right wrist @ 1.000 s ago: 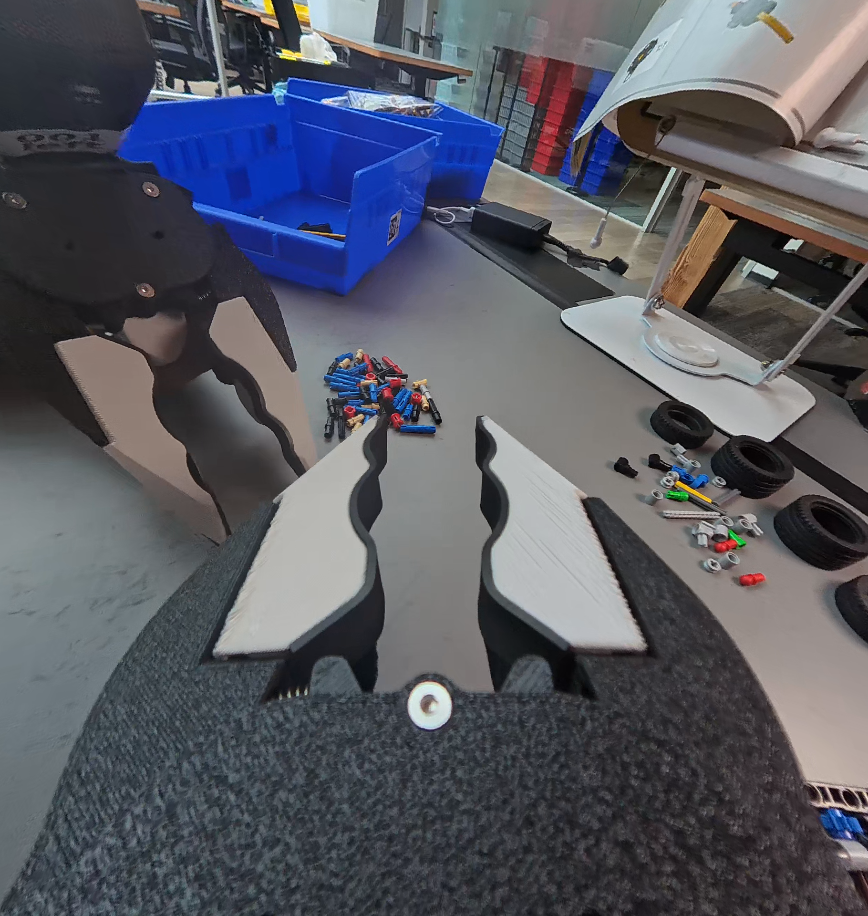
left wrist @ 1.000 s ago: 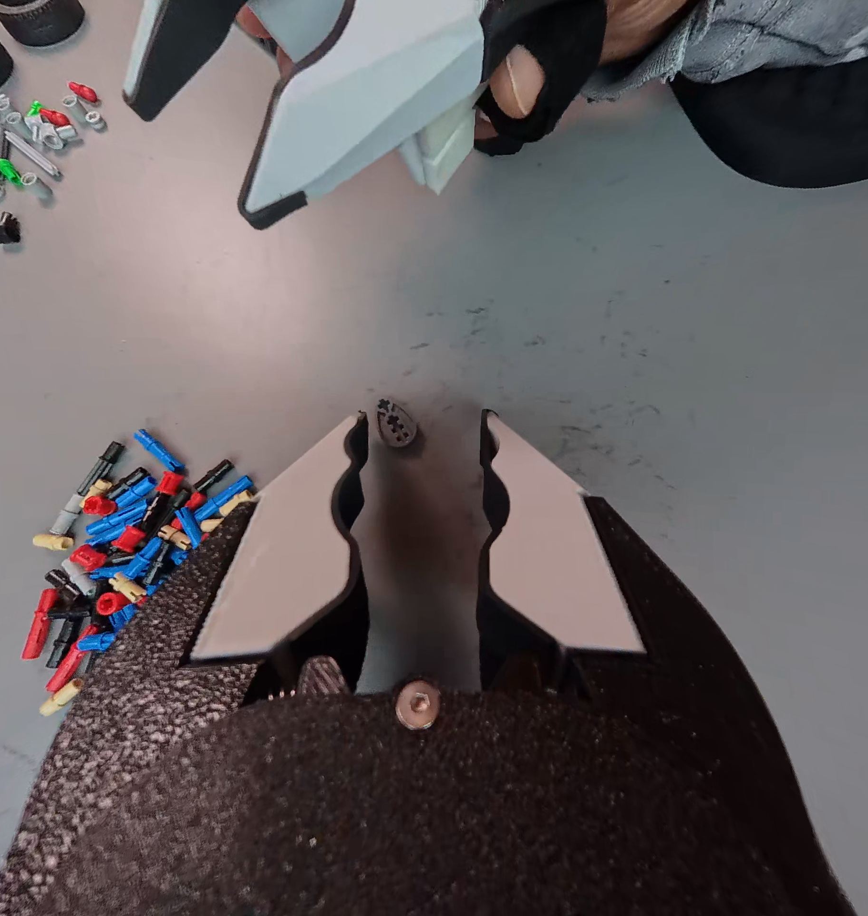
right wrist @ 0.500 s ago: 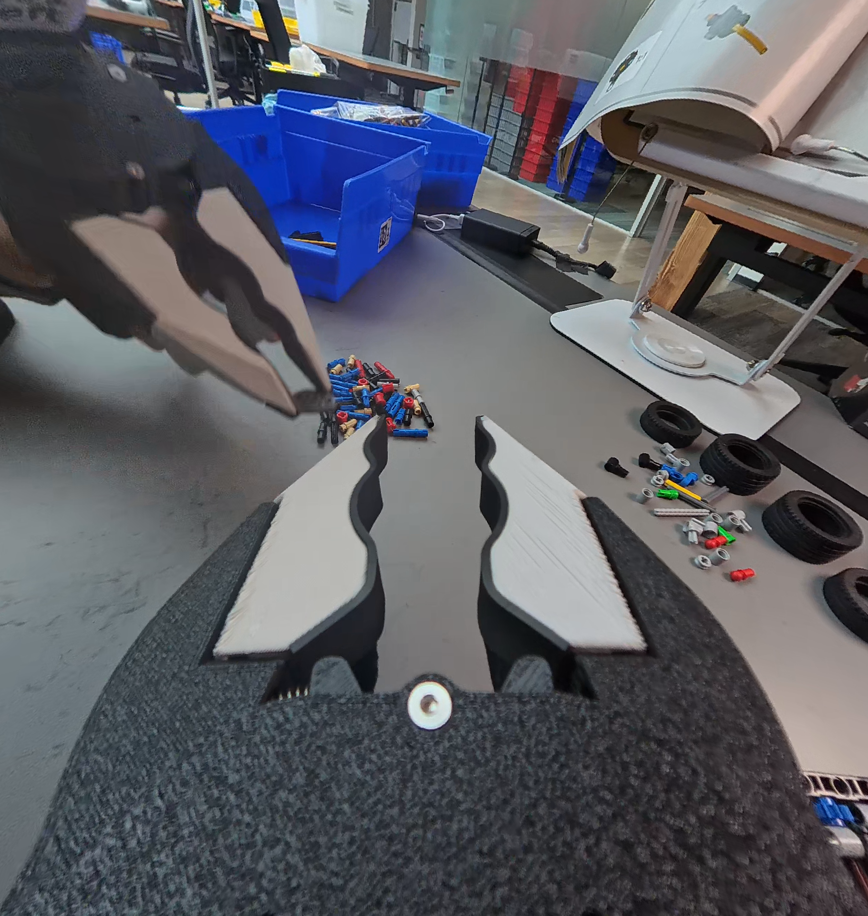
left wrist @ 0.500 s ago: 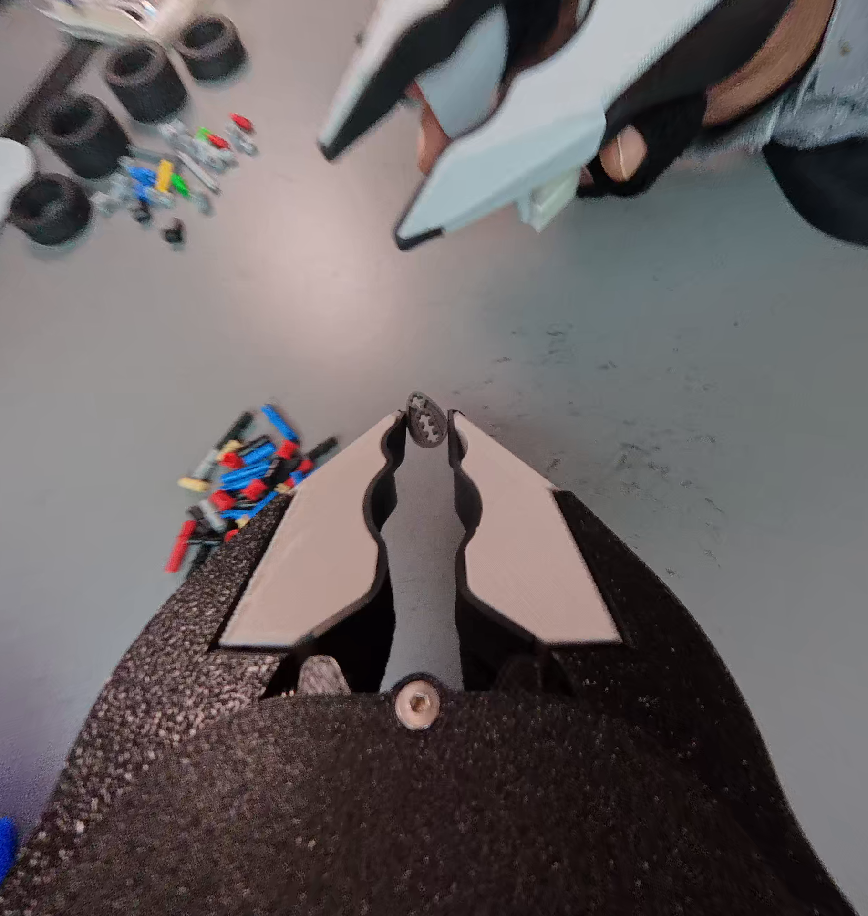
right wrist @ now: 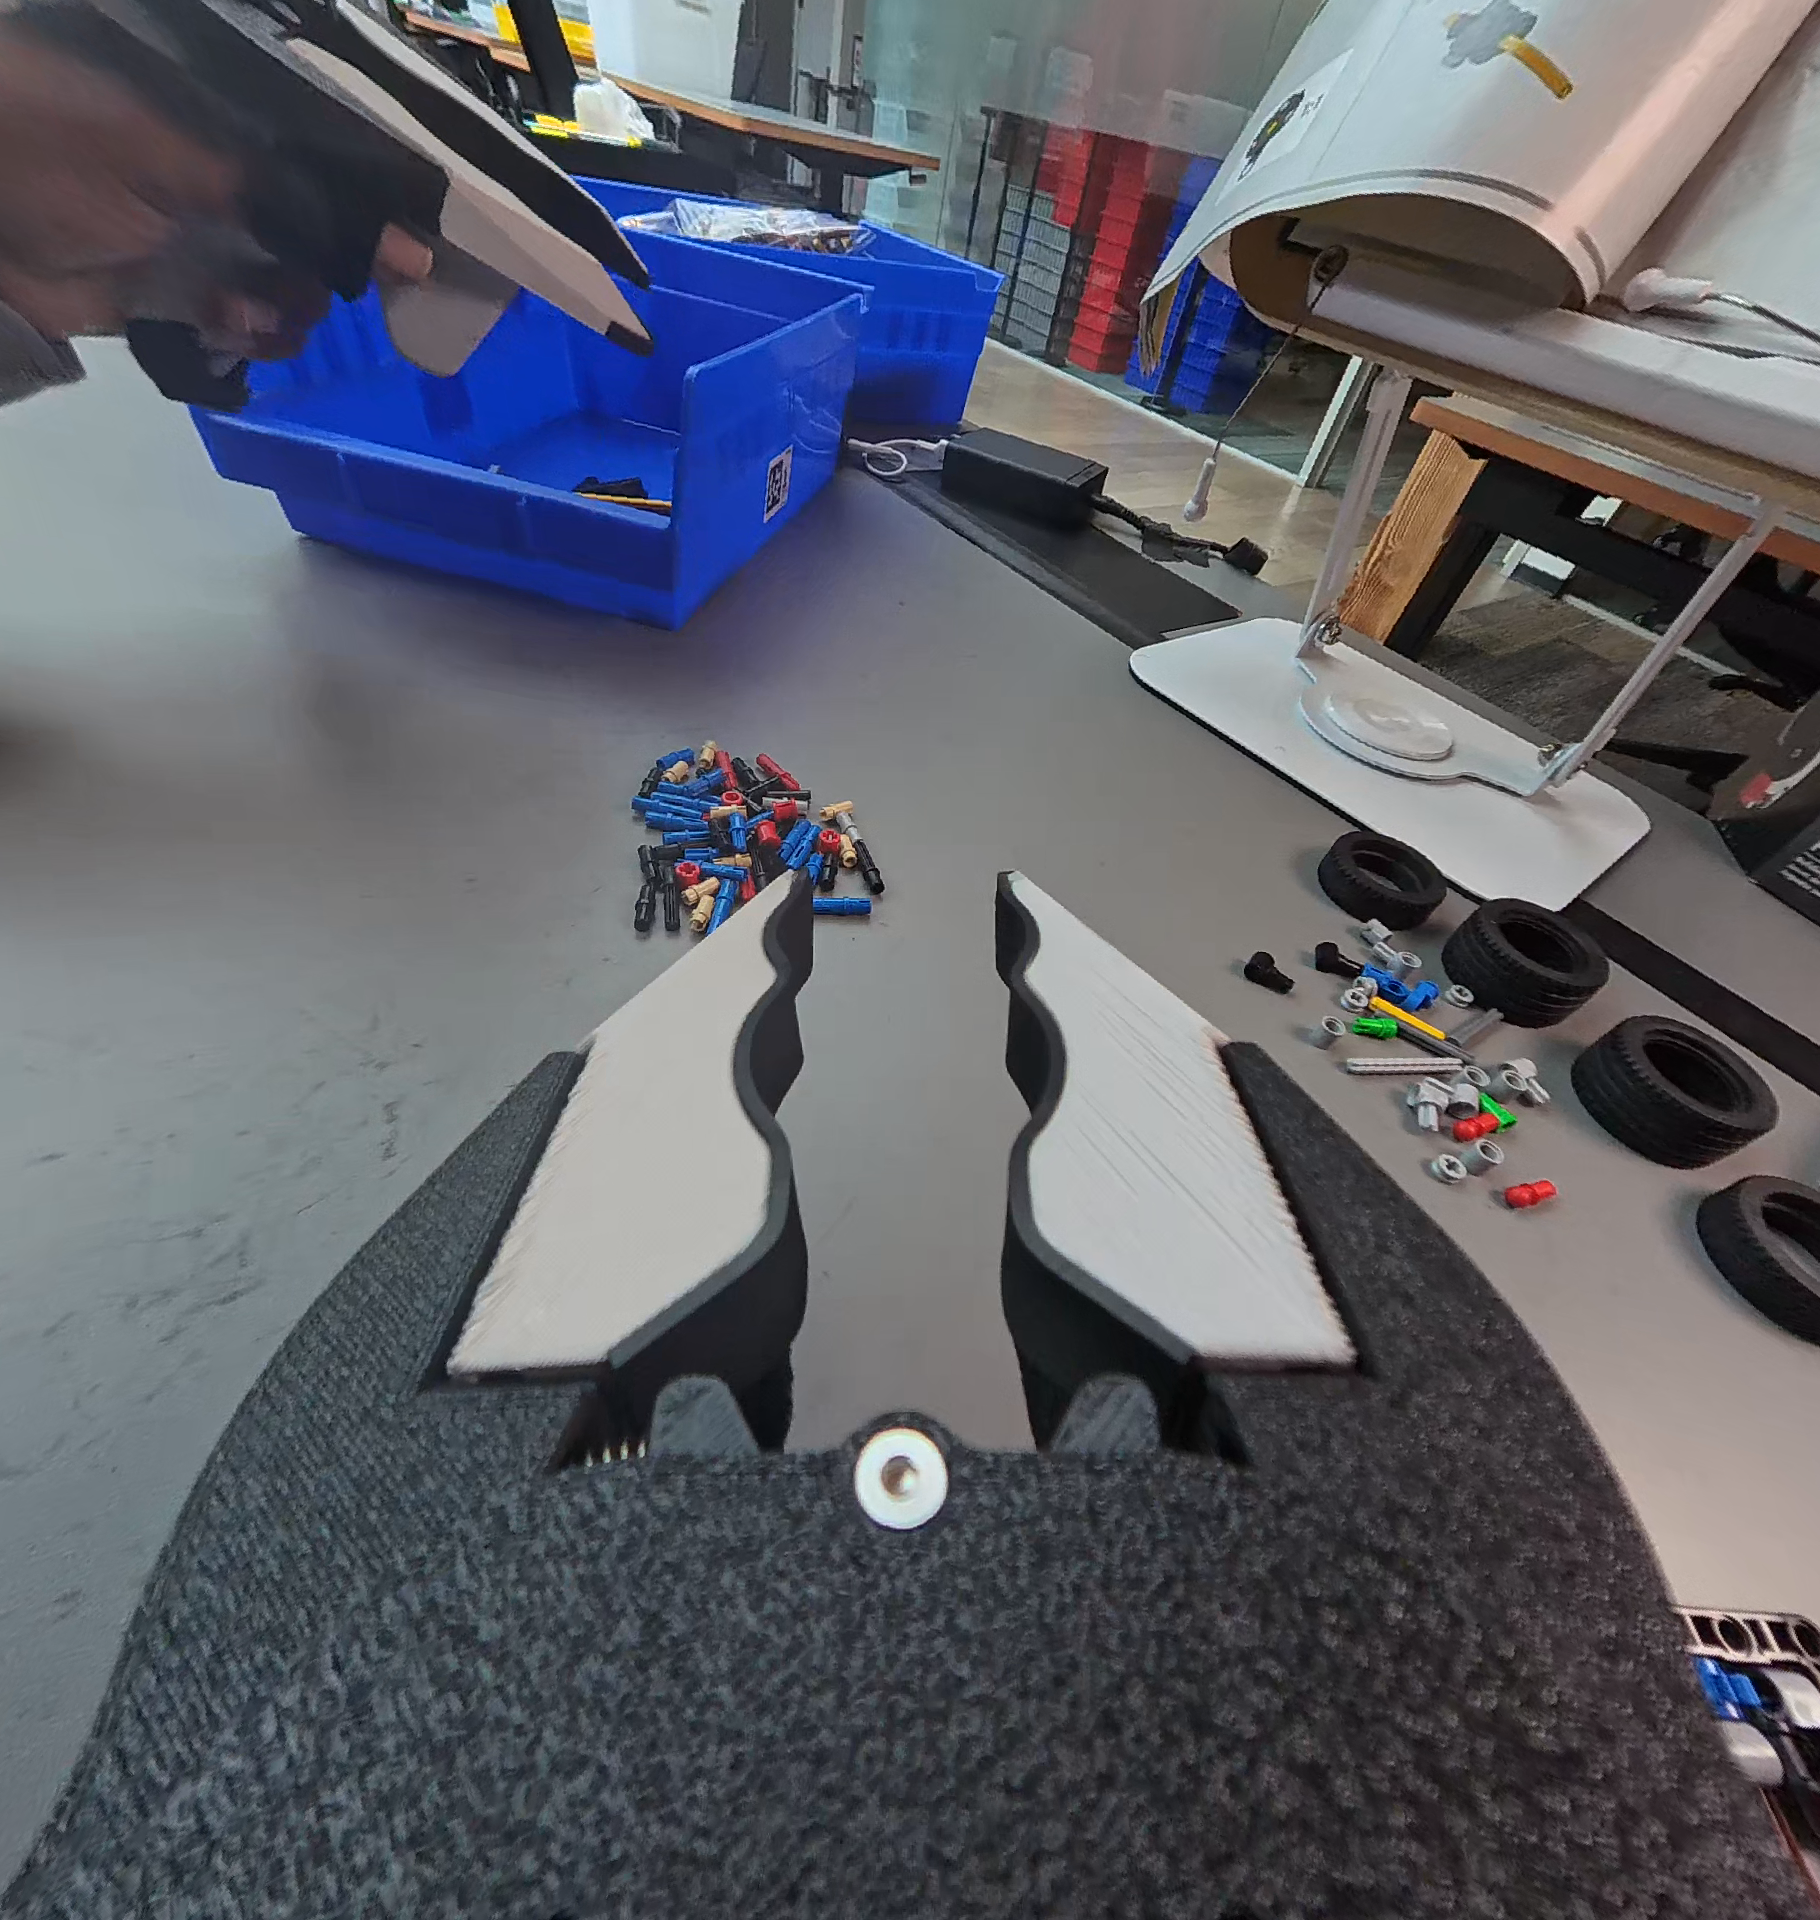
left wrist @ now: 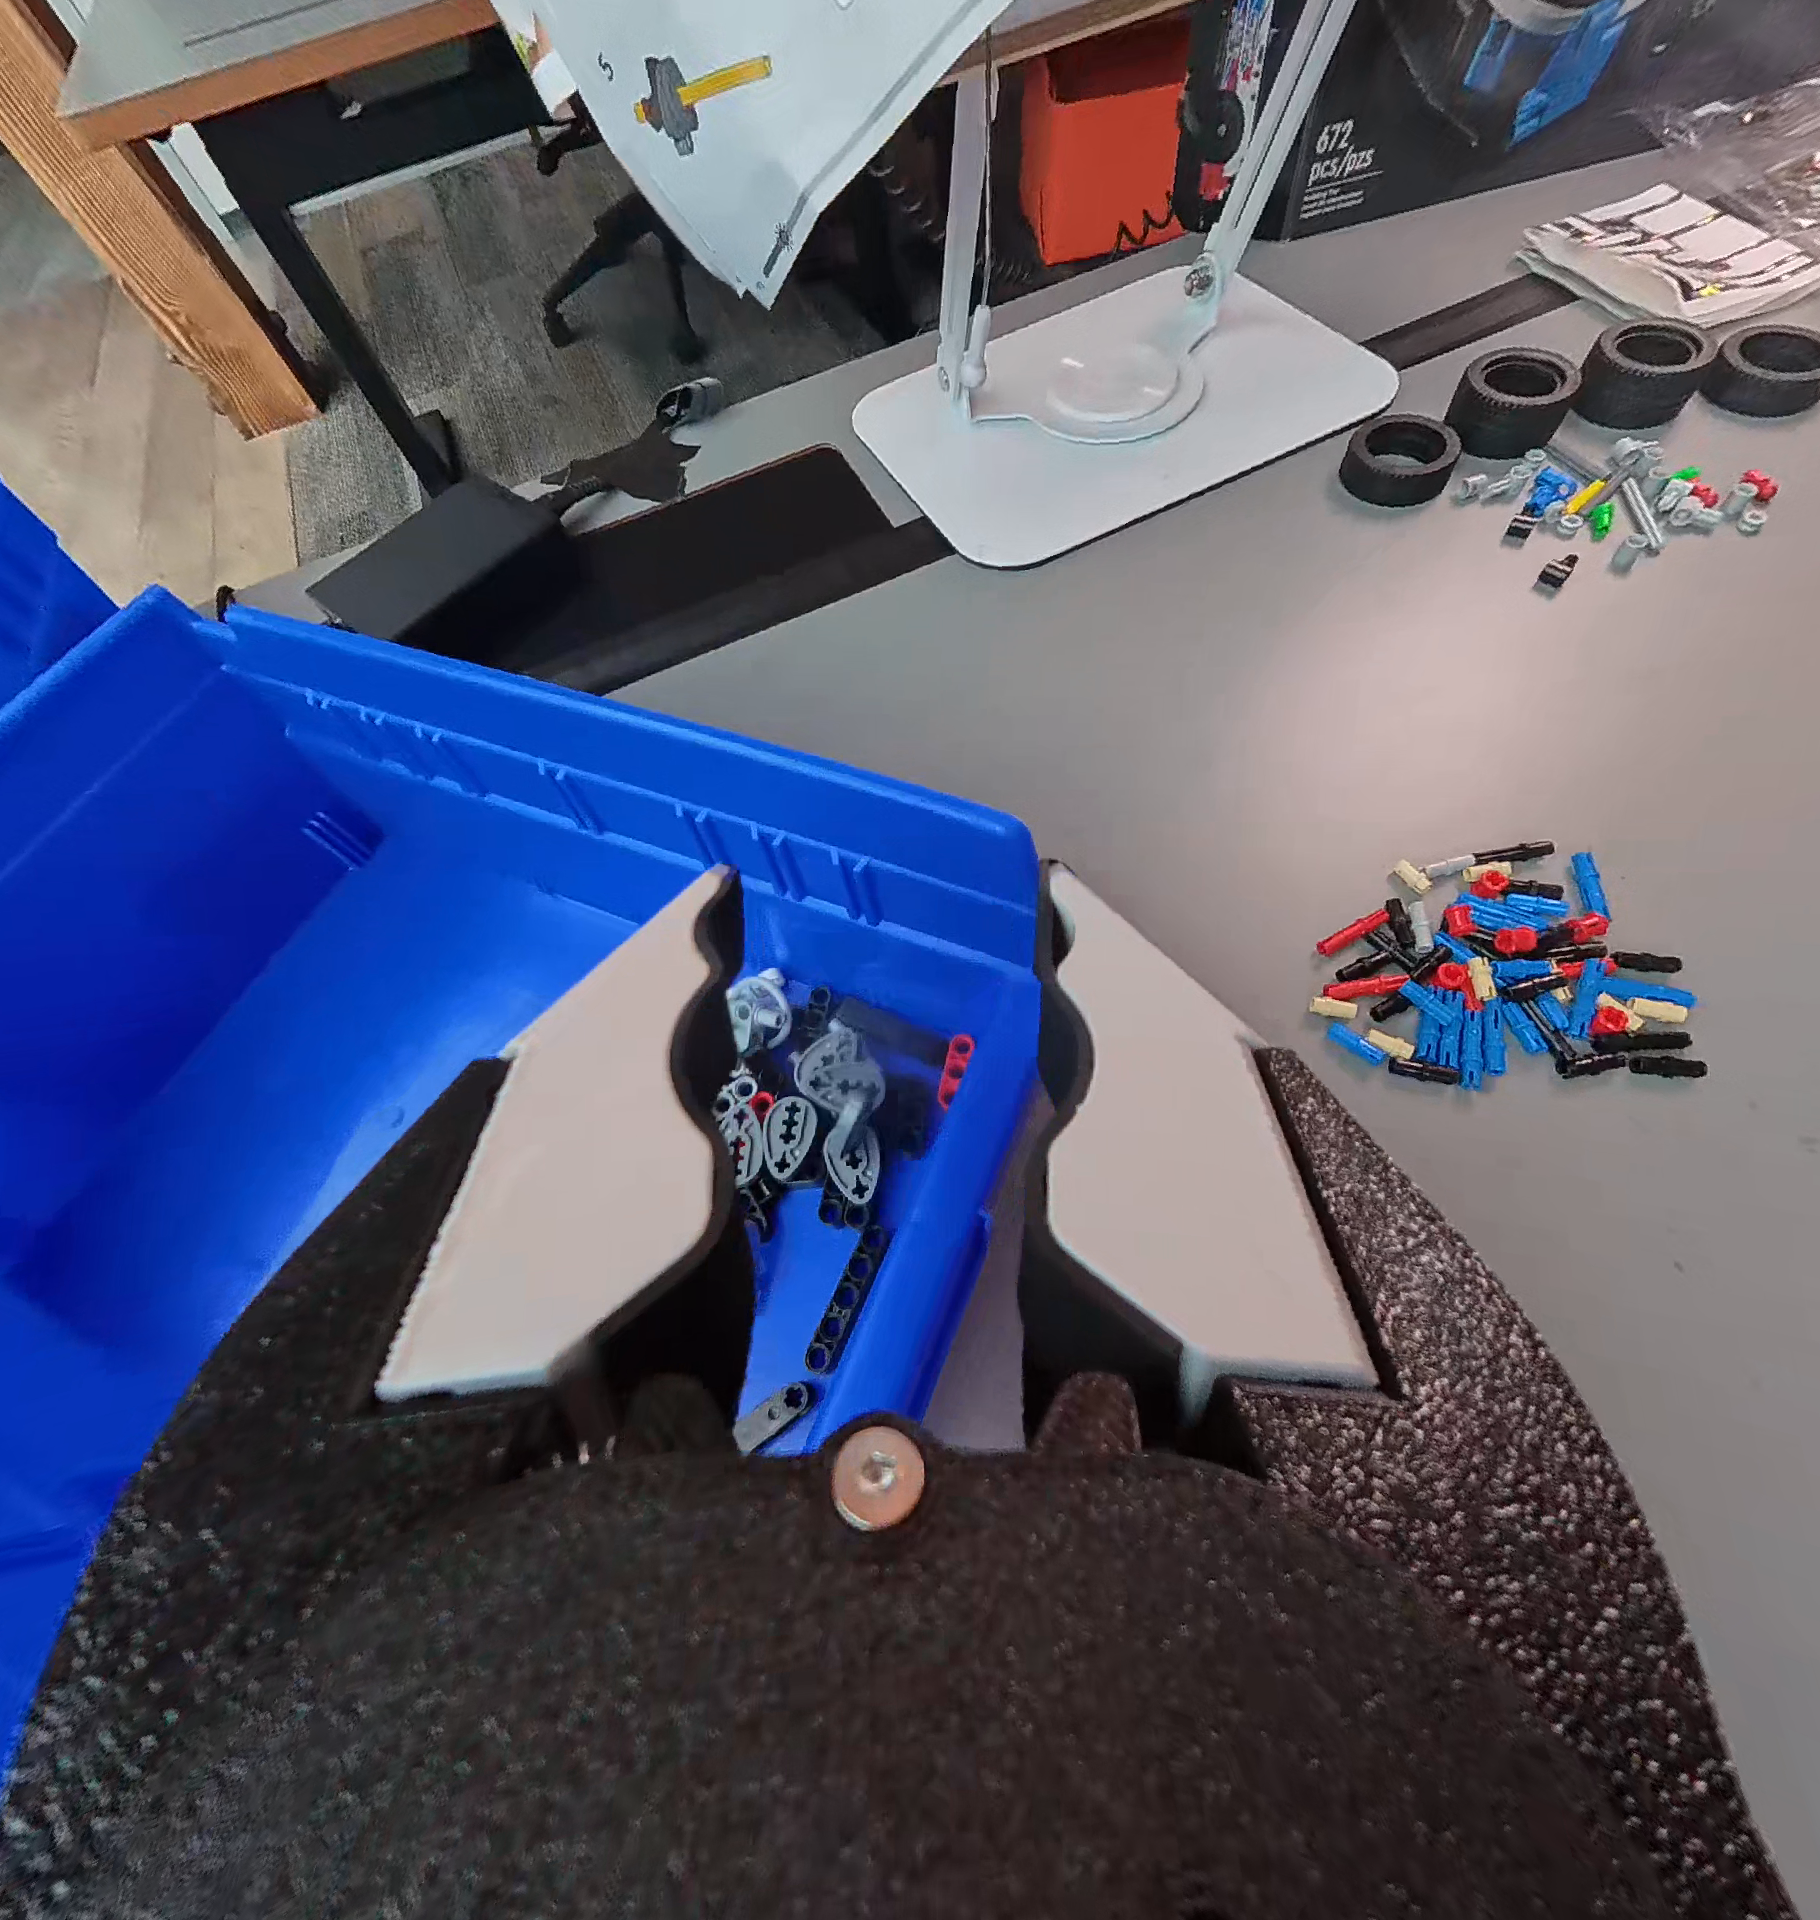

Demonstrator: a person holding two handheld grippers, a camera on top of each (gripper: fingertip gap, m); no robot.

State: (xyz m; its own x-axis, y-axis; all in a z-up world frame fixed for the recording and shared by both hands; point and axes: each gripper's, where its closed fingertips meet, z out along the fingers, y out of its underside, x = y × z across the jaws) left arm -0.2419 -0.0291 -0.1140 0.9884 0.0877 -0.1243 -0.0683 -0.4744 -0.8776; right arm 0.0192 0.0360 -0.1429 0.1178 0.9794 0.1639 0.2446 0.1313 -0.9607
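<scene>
Left gripper (left wrist: pixel 890 894): fingers spread wide with nothing between them; held above the near right corner of the blue bin (left wrist: pixel 366 935)
Right gripper (right wrist: pixel 904 896): fingers parted, nothing in their grip; held low over bare grey worktop (right wrist: pixel 262 935), tips pointing towards the pin pile (right wrist: pixel 750 836)
Hidden or cut off: the black gripper body covers the near part of the bin floor in the left wrist view; the left fingers (left wrist: pixel 594 1122) mask part of the loose parts (left wrist: pixel 812 1112). In the right wrist view the left gripper (right wrist: pixel 532 260) is motion-blurred at the upper left, so its gap is hard to read there. A black frame part (right wrist: pixel 1758 1652) at the lower right edge is cut off
Bin contents: grey teardrop-shaped pieces, black beams and a small red piece, heaped in the right corner. One black beam (left wrist: pixel 846 1299) lies with its long axis running roughly from the camera towards the heap
Pin pile: blue, black, red and tan pins on the worktop, right of the bin and well apart from it; axes lie in mixed directions
Far right: four black tyres (left wrist: pixel 1654 364) beside a scatter of small coloured parts (left wrist: pixel 1623 499), near a white stand base (left wrist: pixel 1124 436)
</scene>
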